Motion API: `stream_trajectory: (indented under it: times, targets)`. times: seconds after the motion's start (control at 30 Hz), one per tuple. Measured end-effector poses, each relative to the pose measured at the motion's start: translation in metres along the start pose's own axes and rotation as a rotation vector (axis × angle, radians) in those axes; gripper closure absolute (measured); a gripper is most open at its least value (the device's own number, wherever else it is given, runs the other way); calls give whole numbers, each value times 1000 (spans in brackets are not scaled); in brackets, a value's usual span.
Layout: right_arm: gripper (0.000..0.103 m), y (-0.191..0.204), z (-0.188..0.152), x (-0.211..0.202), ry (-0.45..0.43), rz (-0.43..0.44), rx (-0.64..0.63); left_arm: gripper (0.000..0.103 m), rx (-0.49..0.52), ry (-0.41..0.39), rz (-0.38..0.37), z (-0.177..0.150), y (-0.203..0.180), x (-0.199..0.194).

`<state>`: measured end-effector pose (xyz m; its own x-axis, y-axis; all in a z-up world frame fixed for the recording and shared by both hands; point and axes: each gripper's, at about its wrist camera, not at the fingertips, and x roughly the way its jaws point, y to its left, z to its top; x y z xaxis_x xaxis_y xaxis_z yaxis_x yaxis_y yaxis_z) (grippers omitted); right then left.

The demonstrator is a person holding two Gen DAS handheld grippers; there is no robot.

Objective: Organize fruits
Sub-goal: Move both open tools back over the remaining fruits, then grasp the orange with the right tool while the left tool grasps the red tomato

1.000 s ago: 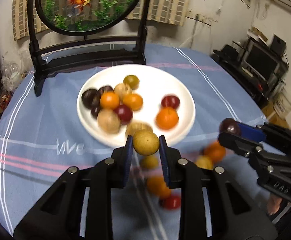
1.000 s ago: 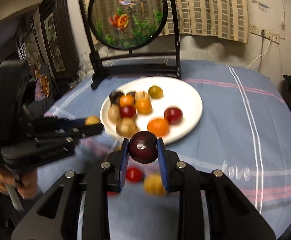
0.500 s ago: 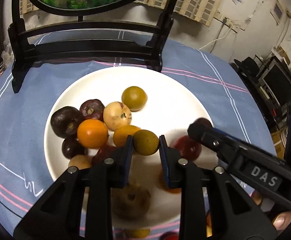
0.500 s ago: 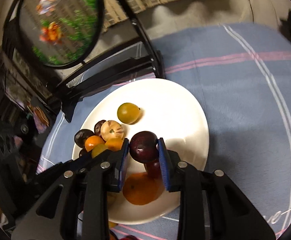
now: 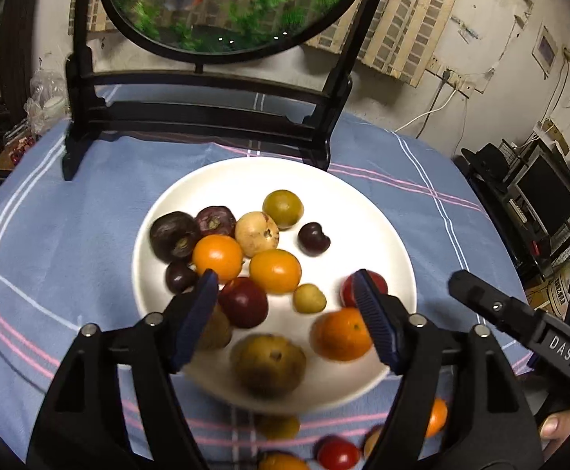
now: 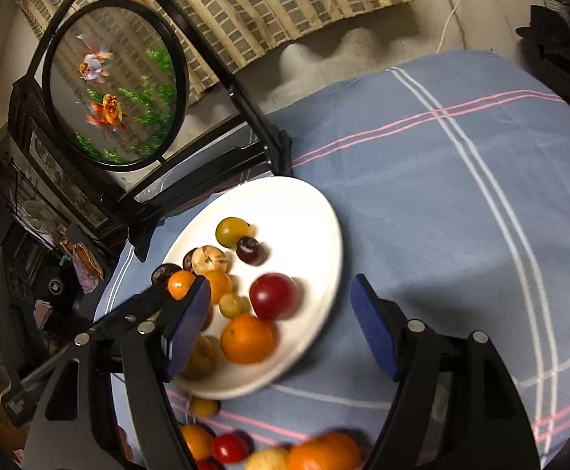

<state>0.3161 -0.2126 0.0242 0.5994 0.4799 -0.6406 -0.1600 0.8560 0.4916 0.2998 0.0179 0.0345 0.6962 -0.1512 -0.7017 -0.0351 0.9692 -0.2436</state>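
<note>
Light: warm indoor lamplight is falling from above, leaving the room's corners dim.
Glare: the white plate (image 5: 379, 211) is shining brightly.
Shadows: soft shadows are lying beside each fruit on the plate.
Blur: fruit near the lower edges is smearing.
Distortion: fisheye curving is bending the tablecloth (image 6: 461, 196) stripes, with dark vignetting.

Left wrist view: brown round fruit (image 5: 268, 364) at the white plate's 6 o'clock rim is motion-blurred; loose fruits (image 5: 337, 452) on the counter are partly hidden behind the black tool arms and cut by the bottom edge. Right wrist view: orange citrus fruit (image 6: 324, 454) at 6 o'clock is blurred and cropped.
</note>
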Motion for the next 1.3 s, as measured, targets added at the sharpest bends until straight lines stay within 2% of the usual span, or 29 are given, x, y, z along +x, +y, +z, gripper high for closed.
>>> stream_trajectory:
  times: [0.1,0.2,0.37,0.67,0.93,1.1,1.13,1.2,1.23,1.27,1.3]
  targets:
    - [29,-3,-11,-20,-17,-32,-29,21,26,-6,12,-13,-1,-18]
    - [29,2,-29,-39,-34,-114,-103,19,45,-24,35,-28,-2,-35]
    - [29,12,-61,-58,-39,-203,-217,19,105,-24,90,-61,-8,-52]
    - [29,4,-112,-63,4,-201,-220,18,210,15,119,-116,-17,-61]
    - [29,-13,-116,-58,40,-177,-151,18,212,70,122,-143,-16,-50]
    - [29,-9,-116,-62,31,-164,-159,19,229,119,125,-151,-18,-38]
    - [29,-6,-117,-62,29,-164,-169,20,238,124,128,-153,-20,-36]
    - [29,-3,-118,-62,32,-162,-183,38,269,123,142,-157,-23,-32]
    - [29,-2,-118,-61,33,-161,-188,40,288,118,146,-159,-25,-31]
    - [29,-1,-119,-61,34,-162,-192,52,300,109,137,-160,-26,-32]
    - [29,-1,-119,-61,35,-164,-195,70,308,116,114,-160,-28,-33]
